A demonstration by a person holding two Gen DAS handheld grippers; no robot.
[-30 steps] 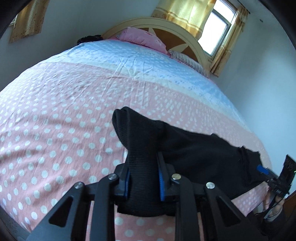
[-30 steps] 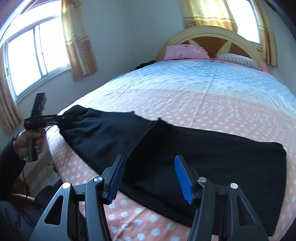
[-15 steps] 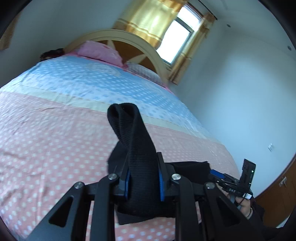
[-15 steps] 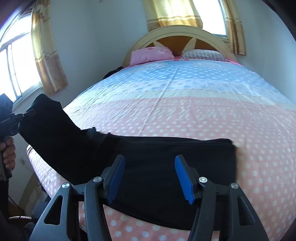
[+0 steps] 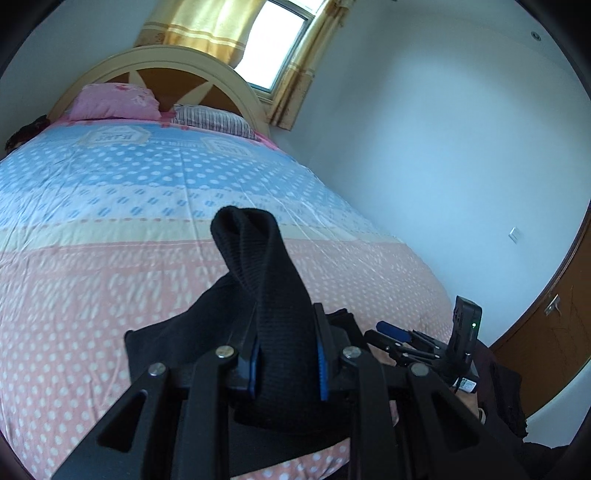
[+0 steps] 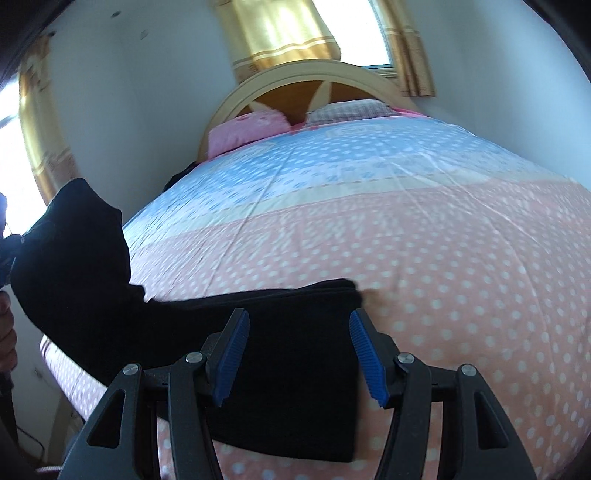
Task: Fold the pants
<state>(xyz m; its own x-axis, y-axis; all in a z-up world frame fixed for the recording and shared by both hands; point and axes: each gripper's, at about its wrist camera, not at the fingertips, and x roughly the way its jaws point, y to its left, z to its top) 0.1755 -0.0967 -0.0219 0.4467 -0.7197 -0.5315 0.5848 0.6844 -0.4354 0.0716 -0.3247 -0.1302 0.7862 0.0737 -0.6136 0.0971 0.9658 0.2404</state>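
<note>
Item 1, my left claw [image 5: 286,363]: clenched on a fold of the black knit pants [image 5: 266,280]. The blue pads press the cloth from both sides. A rounded loop of the fabric stands up ahead of the fingertips; more of the garment hangs below and to the left of the claw, lifted off the bedsheet [image 5: 92,280].

Item 2, the pants as seen from my right claw [image 6: 288,354]: the main folded body lies flat on the pink dotted part of the sheet, directly under and ahead of the claw, its right edge just inside my right finger [image 6: 367,354]. The other end rises up and away to the far left, off the bed edge, where a hand [image 6: 5,332] shows at the frame border.

Item 3, my right claw: released, jaws wide apart, blue pads bare, hovering over the folded cloth; whether it touches the cloth I cannot tell. From the left claw's camera it shows low to the right of my left fingers.

Item 4, bed: sheet pink with white dots near the claws, blue dotted beyond.

Item 5, far ahead of both claws: pink pillow [image 5: 114,101], striped pillow [image 5: 212,120], arched cream headboard [image 5: 147,62], yellow curtains [image 5: 207,26] at a window.

Item 6, far right of the left claw: wooden door [image 5: 554,321].
</note>
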